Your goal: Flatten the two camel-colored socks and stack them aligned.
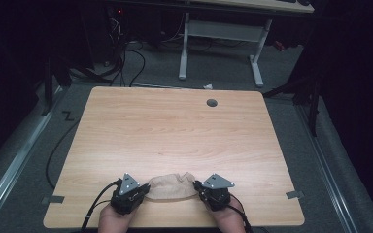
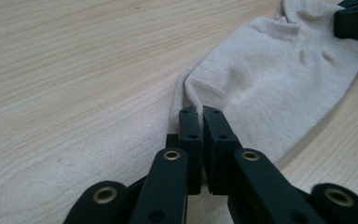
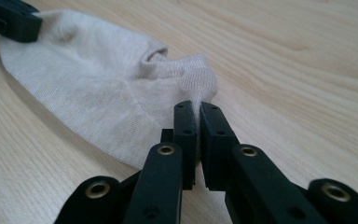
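Sock point(image 1: 171, 187), beige, lies flat near the front edge of the bench point(image 1: 175, 131), stretched between the two grippers. Left gripper point(image 2: 201, 112): jaws nipped tight on one end of the sock, thin fold of knit between them. Right gripper point(image 3: 196, 106): jaws likewise clamped on the opposite end, at the cuff.

Judgement: the step looks like spreading or folding the sock. To do it well, keep both pinches firm, lift both ends together and level so the fabric does not twist, and keep light tension; too hard a pull could slip the thin fold out of either grip.

Hard to make out: how deep the fabric sits in each pair of jaws. The person's hands point(image 1: 114, 221) are cut off at the bottom of the high view. Surroundings dark.
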A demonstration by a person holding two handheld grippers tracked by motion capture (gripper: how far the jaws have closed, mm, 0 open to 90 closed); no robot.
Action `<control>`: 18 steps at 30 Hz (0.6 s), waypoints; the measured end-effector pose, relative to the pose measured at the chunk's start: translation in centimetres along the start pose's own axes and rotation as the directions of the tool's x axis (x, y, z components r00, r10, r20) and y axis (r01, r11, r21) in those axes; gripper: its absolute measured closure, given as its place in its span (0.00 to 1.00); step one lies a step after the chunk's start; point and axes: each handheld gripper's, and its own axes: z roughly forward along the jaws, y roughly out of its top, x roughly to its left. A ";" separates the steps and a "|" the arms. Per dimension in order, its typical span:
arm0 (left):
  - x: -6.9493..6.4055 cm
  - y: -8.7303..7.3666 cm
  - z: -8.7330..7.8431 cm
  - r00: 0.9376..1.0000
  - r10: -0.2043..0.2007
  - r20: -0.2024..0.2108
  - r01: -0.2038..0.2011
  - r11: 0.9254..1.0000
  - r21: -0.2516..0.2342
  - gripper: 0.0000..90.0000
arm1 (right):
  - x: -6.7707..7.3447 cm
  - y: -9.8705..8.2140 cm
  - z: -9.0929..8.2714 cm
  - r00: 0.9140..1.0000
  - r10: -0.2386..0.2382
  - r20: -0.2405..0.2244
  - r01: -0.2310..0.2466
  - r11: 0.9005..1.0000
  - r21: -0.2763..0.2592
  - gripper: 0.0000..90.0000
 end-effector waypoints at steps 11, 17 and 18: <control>0.8 0.9 1.0 1.000 0.016 -0.021 -0.015 1.000 0.017 0.96 | -0.2 -0.1 0.6 1.000 0.005 0.020 -0.006 0.999 0.042 0.96; 1.6 2.0 2.0 1.000 0.001 -0.011 -0.001 0.999 0.033 0.93 | -0.7 0.0 0.9 0.999 0.022 0.030 -0.023 0.999 0.040 0.95; 1.7 2.0 2.1 1.000 0.000 -0.014 0.001 0.999 0.034 0.91 | -0.8 0.0 0.9 0.999 0.029 0.029 -0.030 0.999 0.040 0.94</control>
